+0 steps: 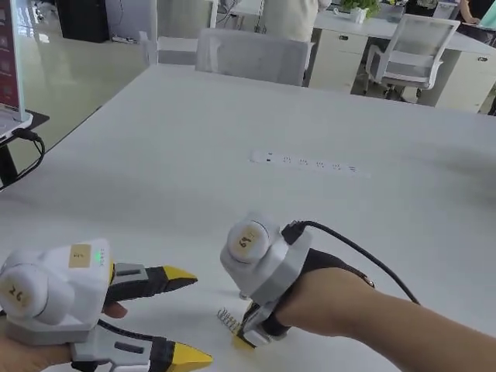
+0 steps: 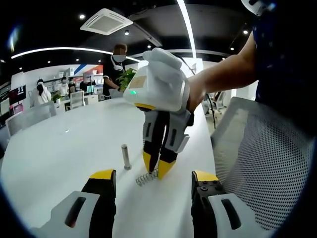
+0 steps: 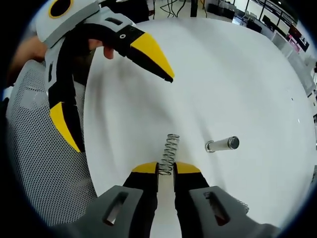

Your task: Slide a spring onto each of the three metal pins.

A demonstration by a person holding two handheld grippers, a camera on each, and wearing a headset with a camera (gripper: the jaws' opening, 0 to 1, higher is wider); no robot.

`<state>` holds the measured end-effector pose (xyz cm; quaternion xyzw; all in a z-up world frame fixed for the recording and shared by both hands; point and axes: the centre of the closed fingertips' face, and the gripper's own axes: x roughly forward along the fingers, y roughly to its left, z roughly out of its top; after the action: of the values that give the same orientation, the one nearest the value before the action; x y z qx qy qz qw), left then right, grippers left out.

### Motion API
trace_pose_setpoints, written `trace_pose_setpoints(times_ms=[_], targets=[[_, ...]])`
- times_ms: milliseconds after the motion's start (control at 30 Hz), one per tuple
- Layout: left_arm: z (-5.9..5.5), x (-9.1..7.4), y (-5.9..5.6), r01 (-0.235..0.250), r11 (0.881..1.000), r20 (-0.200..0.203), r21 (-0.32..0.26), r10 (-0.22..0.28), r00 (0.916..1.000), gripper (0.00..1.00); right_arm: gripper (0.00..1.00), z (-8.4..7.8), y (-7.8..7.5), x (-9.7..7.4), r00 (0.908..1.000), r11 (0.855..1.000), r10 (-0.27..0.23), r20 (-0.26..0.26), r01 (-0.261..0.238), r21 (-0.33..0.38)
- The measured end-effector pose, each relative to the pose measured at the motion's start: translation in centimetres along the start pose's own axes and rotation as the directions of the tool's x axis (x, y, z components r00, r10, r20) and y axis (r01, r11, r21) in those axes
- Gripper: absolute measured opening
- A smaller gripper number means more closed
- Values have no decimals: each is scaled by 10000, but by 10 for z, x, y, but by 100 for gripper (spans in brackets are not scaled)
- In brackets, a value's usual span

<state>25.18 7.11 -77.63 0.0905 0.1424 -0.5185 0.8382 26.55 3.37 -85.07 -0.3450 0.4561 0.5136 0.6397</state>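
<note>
Pinching one end of a small coil spring (image 3: 169, 151), the right gripper (image 3: 166, 168) has its yellow-tipped jaws drawn almost together, with only the wire coil between them. The rest of the spring runs straight out ahead of its tips and lies flat on the white desk (image 3: 237, 74). A single metal pin (image 3: 223, 145) stands upright on the desk just ahead of this gripper and off to one side of the spring, near it but not touching. In the left gripper view the right gripper (image 2: 158, 167) comes down steeply from above. Its tips meet the desk at the spring (image 2: 146, 177), and the metal pin (image 2: 126, 156) stands just beyond the spring's free end. The left gripper (image 2: 153, 176) is spread wide with nothing between its jaws, and the spring lies ahead of that gap. From the head view the left gripper (image 1: 188, 318) sits at the desk's (image 1: 232, 139) near edge, pointing toward the right gripper (image 1: 246, 337). The spring (image 1: 226, 318) lies between the two of them. A black cable (image 1: 349, 244) trails from the right gripper's body, and a mesh chair (image 2: 267, 163) stands beside the desk.
</note>
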Motion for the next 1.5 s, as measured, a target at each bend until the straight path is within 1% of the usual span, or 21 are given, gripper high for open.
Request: trace_pose_setpoints(times_ms=[233,267,333,400,500,567,667,700,733,833,933,1000,1033,1067,1167,1300,1367,1500], targets=[[-2,2,-1,93,10000,-70,31,-93,9999,57,8,-6,3,-3,9998,9987,157,-79,-161,-479],[-3,2,-2,112,9999,-87,46,-112,9999,57,8,-8,5,-3,9996,9985,267,-121,-273,-483],[-3,3,-3,182,9998,-105,54,-181,9998,56,8,-9,7,-5,9995,9978,294,-150,-302,-588],[-3,5,-5,252,9997,-143,78,-251,9996,55,8,-12,13,-10,9988,9962,410,-270,-430,-761],[-2,7,-8,372,9993,-174,108,-370,9992,54,8,-14,16,-19,9979,9932,538,-350,-571,-1010],[0,9,-10,459,9988,-173,152,-456,9988,52,8,-14,17,-26,9981,9915,522,-339,-558,-1173],[3,12,-13,635,9978,-133,196,-633,9979,49,8,-13,19,-37,9977,9892,617,-292,-650,-1312],[4,12,-14,668,9975,-139,230,-665,9977,48,8,-13,21,-42,9972,9860,688,-296,-725,-1501],[6,13,-16,746,9969,-117,264,-743,9972,47,8,-12,22,-46,9970,9854,717,-297,-755,-1527],[9,15,-18,864,9957,-84,329,-861,9962,45,8,-10,25,-56,9972,9797,692,-278,-732,-1867],[13,18,-21,998,9941,-54,417,-996,9950,42,8,-5,30,-67,9967,9750,798,-138,-809,-2067],[15,19,-23,1080,9932,-33,441,-1080,9941,40,8,-4,31,-70,9968,9731,790,-153,-804,-2161],[17,20,-25,1172,9920,-17,465,-1173,9931,38,8,-3,31,-73,9974,9702,706,-145,-721,-2312],[18,20,-26,1231,9913,19,477,-1233,9924,36,8,-3,33,-75,9971,9674,739,-207,-767,-2414],[21,22,-29,1374,9889,31,568,-1378,9905,33,8,-1,36,-78,9961,9614,863,-181,-880,-2607],[26,23,-35,1644,9841,112,675,-1655,9861,28,8,0,39,-80,9958,9524,888,-211,-911,-2909],[27,24,-37,1742,9822,113,706,-1754,9844,24,8,0,41,-81,9950,9498,970,-231,-994,-2967],[27,24,-40,1910,9787,79,754,-1922,9813,18,8,0,42,-82,9950,9445,955,-288,-997,-3130]])
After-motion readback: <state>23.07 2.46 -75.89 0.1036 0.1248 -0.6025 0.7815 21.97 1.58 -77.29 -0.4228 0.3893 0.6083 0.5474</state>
